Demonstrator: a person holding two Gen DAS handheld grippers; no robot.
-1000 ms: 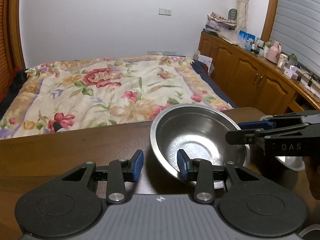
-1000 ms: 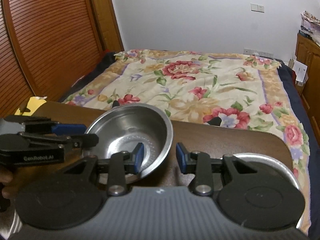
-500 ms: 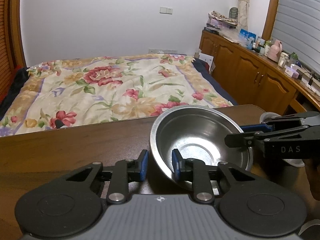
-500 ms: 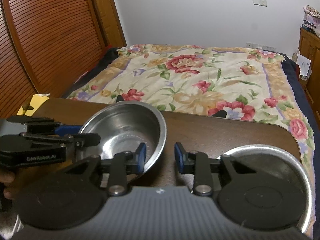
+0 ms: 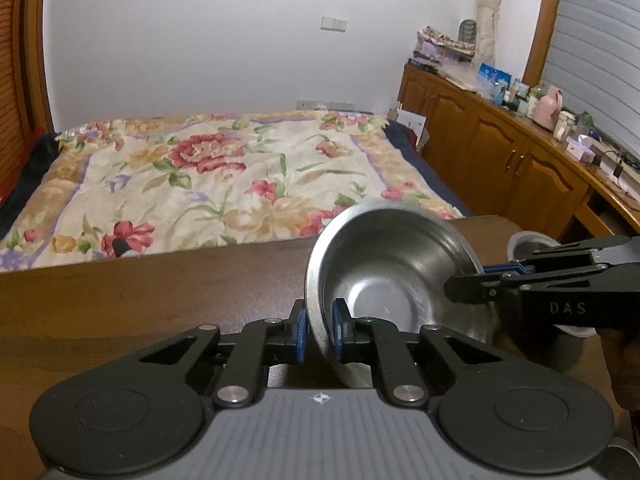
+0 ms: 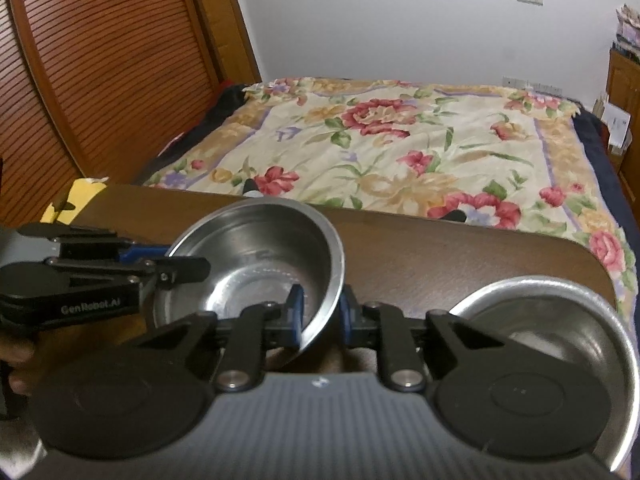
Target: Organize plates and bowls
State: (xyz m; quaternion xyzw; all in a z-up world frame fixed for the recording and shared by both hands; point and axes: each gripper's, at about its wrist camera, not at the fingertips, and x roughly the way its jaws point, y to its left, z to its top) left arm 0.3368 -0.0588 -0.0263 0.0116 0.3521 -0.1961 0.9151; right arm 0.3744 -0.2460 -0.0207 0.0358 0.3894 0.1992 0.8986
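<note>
Stainless steel bowl [image 5: 394,280], gripped on opposite rims by two grippers above a wooden table [image 5: 160,292].

Nearest, left gripper [image 5: 319,334]: blue pads pinch the bowl's near-left rim, one pad inside, one outside, jaws just closed onto it. Right gripper [image 6: 320,314]: pads likewise clamp the opposite rim wall, jaws just closed. The bowl sits tilted between them; whether its base touches the table cannot be told. In the right wrist view, a second, wider steel bowl [image 6: 560,320] lies just right of the gripper, near the table's rounded corner. Beyond the table, a bed under a floral quilt [image 5: 224,176]; farther right, wooden cabinets [image 5: 500,160] with cluttered tops.
</note>
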